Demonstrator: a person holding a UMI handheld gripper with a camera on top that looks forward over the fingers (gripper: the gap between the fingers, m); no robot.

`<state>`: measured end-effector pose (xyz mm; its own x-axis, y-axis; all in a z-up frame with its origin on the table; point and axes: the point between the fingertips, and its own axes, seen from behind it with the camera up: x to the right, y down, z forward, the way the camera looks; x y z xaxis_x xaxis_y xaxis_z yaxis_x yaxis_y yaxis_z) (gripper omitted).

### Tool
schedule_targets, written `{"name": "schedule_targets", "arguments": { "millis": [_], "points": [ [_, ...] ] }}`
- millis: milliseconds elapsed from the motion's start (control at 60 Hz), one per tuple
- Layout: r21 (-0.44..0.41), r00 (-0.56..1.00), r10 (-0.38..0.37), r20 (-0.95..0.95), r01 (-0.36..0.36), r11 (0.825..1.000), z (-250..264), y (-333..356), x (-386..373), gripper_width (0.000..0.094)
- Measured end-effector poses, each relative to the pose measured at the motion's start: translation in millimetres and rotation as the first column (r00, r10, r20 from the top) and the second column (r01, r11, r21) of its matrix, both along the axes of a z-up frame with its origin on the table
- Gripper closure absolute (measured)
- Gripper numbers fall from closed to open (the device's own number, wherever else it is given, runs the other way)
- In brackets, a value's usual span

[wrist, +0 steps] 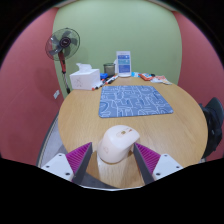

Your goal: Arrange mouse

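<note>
Even, soft indoor light falls on the round table [90, 125] — shadows faint, no glare — while fisheye distortion bends the walls.

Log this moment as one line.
claw: shut on beige computer mouse | above round wooden table | blue patterned mat: beyond, bare

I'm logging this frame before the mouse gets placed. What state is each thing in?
mouse: upright between the fingers, off the table
gripper: shut on the mouse
mouse pad: flat on the round table, nothing on it
fan: standing by the wall; spinning or not, cannot tell
</note>
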<state>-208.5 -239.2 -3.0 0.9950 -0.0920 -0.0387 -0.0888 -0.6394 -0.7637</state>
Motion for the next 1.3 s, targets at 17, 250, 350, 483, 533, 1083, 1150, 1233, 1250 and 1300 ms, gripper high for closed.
{"name": "schedule_targets", "arguments": {
  "millis": [17, 250, 350, 483, 533, 1083, 1150, 1233, 1250, 1300],
  "points": [
    [-0.002, 1.000, 0.002, 0.004, -0.002, 1.000, 0.2, 0.9, 0.5, 0.0097],
    [-0.001, 0.998, -0.022, 0.055, 0.022, 1.000, -6.3, 44.8, 0.9, 0.0212],
    [0.007, 0.999, -0.027, 0.041, 0.026, 1.000, -6.1, 52.2, -1.1, 0.0401],
    [0.012, 0.998, -0.014, 0.054, 0.013, 1.000, -4.7, 53.9, -1.0, 0.0502],
    [0.004, 0.998, 0.001, 0.062, -0.001, 1.000, -3.6, 53.6, -1.1, 0.0530],
    [0.288, 0.997, 0.080, 0.017, -0.082, 0.954, 193.9, 208.9, 65.3, 0.0550],
    [0.260, 0.998, 0.059, 0.008, -0.059, 0.964, 169.5, 238.5, 88.4, 0.0549],
    [0.188, 0.998, 0.057, 0.010, -0.058, 0.980, 123.3, 259.9, 108.7, 0.0548],
    [0.174, 0.998, 0.057, 0.015, -0.058, 0.983, 113.2, 262.6, 111.5, 0.0548],
    [0.127, 0.998, 0.062, 0.023, -0.064, 0.990, 81.3, 267.4, 116.8, 0.0548]
  ]
}}
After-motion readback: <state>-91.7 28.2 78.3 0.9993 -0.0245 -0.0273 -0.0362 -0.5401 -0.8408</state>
